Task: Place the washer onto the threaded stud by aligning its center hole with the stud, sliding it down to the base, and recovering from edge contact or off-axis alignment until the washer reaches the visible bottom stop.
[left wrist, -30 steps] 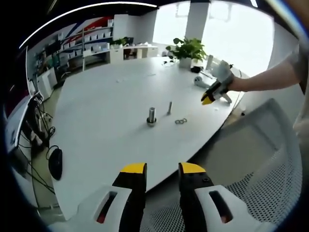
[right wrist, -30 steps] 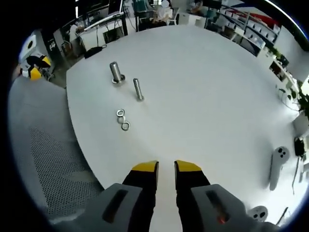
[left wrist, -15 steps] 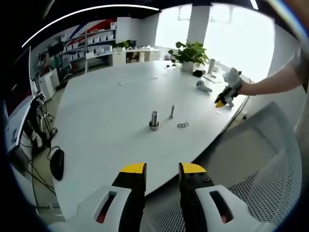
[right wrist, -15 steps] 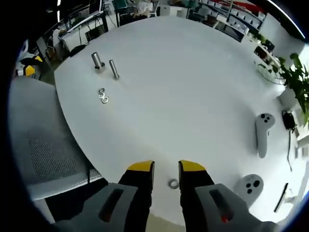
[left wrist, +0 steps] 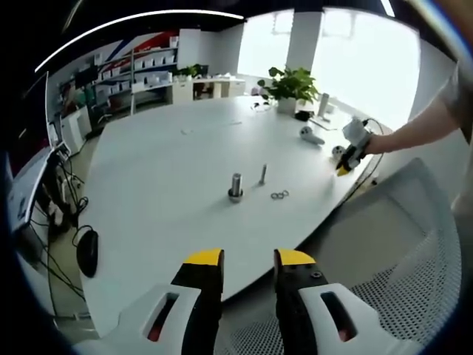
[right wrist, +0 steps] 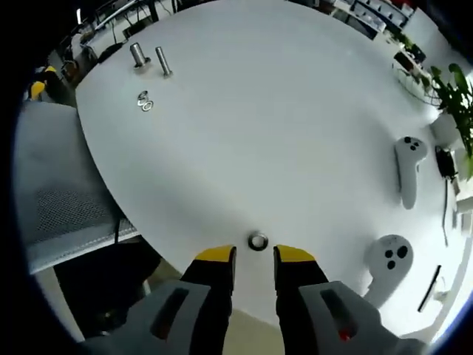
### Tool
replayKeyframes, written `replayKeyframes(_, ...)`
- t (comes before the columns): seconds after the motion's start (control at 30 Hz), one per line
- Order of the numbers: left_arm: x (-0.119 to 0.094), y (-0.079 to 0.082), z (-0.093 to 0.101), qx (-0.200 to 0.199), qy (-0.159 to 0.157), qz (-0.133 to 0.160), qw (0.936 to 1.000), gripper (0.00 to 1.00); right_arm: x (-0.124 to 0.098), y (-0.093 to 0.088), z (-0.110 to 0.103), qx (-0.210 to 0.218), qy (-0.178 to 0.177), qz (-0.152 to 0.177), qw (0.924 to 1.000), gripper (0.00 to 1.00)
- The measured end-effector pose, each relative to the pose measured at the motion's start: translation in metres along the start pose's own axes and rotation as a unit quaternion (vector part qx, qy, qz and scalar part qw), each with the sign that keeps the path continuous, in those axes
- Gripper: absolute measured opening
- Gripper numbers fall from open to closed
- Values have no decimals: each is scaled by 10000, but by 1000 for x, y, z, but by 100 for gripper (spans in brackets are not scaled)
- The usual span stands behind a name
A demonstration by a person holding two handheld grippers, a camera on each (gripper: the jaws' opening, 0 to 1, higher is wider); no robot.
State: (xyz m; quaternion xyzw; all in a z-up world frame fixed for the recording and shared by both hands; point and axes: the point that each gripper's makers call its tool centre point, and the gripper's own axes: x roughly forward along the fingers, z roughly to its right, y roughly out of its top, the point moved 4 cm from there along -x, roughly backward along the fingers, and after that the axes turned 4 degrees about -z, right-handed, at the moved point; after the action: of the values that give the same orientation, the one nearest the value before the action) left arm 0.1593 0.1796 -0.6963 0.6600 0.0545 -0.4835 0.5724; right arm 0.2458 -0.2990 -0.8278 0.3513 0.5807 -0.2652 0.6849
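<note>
Washer (right wrist: 257, 241) just ahead of right tongs (right wrist: 255, 255), seemingly untouched

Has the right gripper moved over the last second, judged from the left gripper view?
Yes. The right gripper has moved away from the threaded stud, along the table edge toward the white controllers.

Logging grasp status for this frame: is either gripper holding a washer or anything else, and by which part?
Nothing is held. The right gripper is open with a lone washer lying on the table just beyond its tips; the left gripper is open and empty.
</note>
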Motion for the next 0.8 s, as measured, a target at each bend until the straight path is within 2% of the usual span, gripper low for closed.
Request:
replayKeyframes(0.2, 1, -1, 1, 2, -18, -42, 10000, 25, 7, -2, 3, 185, 62, -66, 9998, 23)
replayKeyframes(0.47, 1, -1, -1, 17, -28, -32, 10000, 25, 10, 3, 3, 182, 125, -72, 9997, 22)
replayKeyframes(0.57, 1, -1, -1, 17, -42, -41, 10000, 25, 10, 4, 3, 310, 260, -144, 9991, 20)
replayKeyframes(0.8, 2, -1, 0, 23, -73, -43, 10000, 25, 11, 9, 3, -90, 333, -404, 9986, 19)
